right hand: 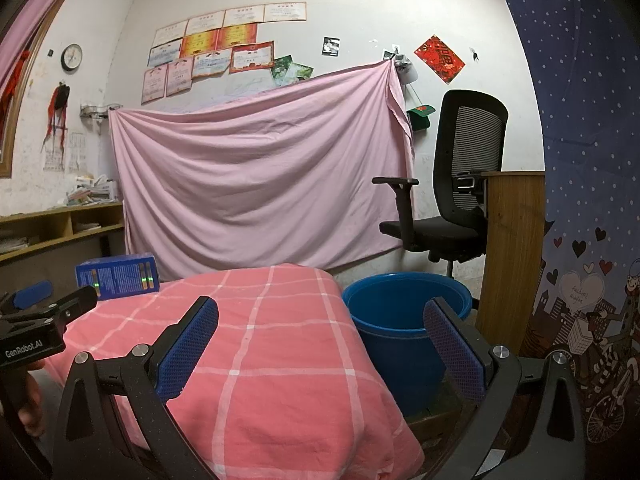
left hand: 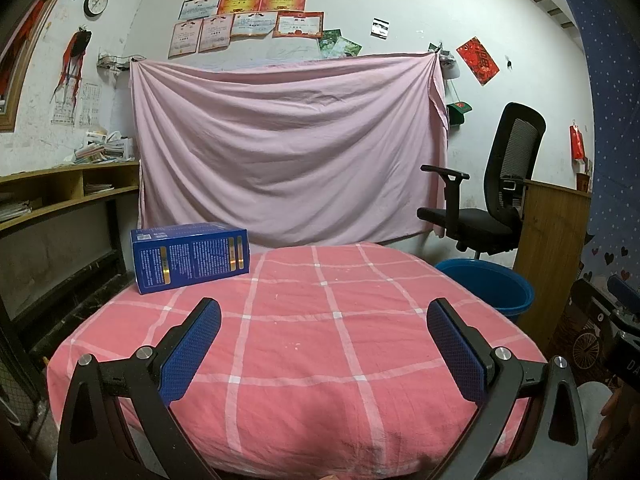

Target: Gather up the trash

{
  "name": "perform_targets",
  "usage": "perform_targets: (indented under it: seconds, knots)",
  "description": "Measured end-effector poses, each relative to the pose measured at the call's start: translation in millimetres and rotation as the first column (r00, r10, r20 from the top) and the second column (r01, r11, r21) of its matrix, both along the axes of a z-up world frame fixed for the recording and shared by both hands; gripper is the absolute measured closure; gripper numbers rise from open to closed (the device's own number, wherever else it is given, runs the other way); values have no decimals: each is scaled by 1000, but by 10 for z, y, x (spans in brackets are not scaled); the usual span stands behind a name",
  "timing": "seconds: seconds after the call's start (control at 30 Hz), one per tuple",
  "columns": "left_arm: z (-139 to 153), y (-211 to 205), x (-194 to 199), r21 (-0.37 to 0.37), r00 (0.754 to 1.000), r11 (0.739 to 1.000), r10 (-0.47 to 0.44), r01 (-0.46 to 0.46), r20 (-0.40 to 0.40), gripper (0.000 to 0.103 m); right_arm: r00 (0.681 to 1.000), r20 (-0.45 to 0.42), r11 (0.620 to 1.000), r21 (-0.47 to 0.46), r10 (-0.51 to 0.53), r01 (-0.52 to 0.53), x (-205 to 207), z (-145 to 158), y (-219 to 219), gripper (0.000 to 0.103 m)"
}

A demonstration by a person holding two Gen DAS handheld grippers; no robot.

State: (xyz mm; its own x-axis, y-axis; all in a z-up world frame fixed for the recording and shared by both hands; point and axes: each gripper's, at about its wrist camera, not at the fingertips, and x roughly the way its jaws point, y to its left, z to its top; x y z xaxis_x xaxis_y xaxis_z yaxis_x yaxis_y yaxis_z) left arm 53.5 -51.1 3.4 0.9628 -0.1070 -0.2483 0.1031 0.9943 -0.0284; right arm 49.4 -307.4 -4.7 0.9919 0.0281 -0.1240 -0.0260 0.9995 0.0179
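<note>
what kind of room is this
Probably a lived-in room of a home, used as a study or bedroom. Certificates are pinned to a scuffed white wall, a black office chair stands by a wooden desk, and a pink checked cloth covers the table.

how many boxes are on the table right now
1: a blue box at the far left corner of the pink checked table. Nothing else lies on the cloth in either view.

One blue box (left hand: 191,255); one blue bucket (right hand: 404,320) (beside the table); one office chair (left hand: 488,184).
</note>
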Motion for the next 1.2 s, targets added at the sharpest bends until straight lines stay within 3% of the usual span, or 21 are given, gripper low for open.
perform_targets:
  seconds: [1.2]
  knots:
    - [-72,-32,48,47,999,998,33,-32,-15,2,1000,-14,1000,-12,7,-8,25,-44,-13,0]
